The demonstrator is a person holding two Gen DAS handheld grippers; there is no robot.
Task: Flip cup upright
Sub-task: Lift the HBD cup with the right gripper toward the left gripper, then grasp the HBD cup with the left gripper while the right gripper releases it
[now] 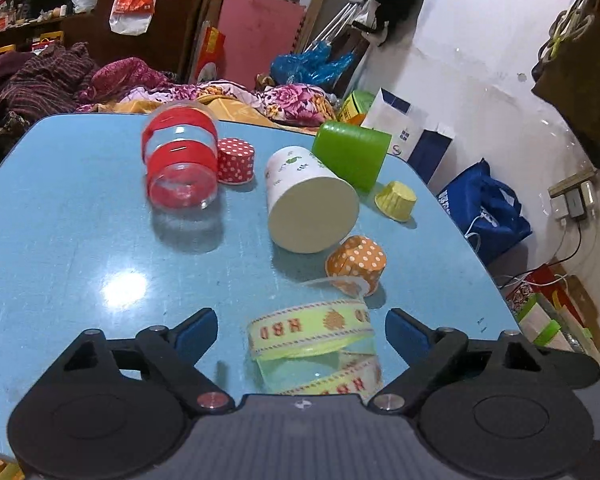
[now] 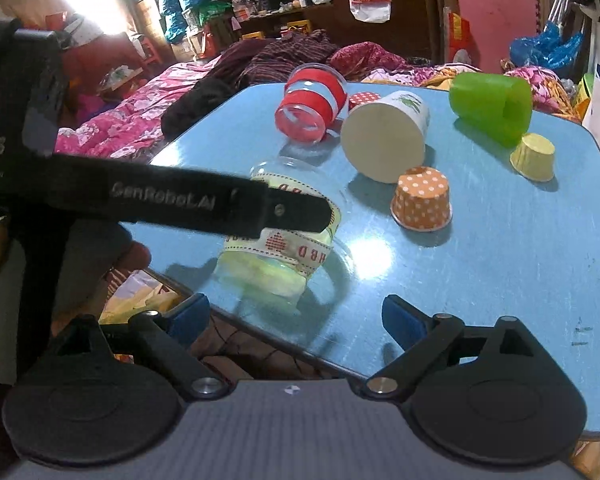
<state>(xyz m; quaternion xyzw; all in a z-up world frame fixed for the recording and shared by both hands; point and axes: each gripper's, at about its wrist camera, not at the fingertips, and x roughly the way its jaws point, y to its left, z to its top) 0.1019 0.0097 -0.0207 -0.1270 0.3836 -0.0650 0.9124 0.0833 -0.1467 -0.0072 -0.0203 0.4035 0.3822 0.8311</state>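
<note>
A clear plastic cup with a yellow "HBD" ribbon band lies on its side on the blue table, between the open fingers of my left gripper. In the right wrist view the same cup lies under the left gripper's black finger, whose arm reaches in from the left. My right gripper is open and empty, hovering at the table's near edge, just short of the cup.
Other cups lie tipped or inverted on the table: a red-banded clear cup, a white paper cup, a green cup, and orange, yellow and red dotted cupcake liners. Bedding lies behind the table and bags to its right.
</note>
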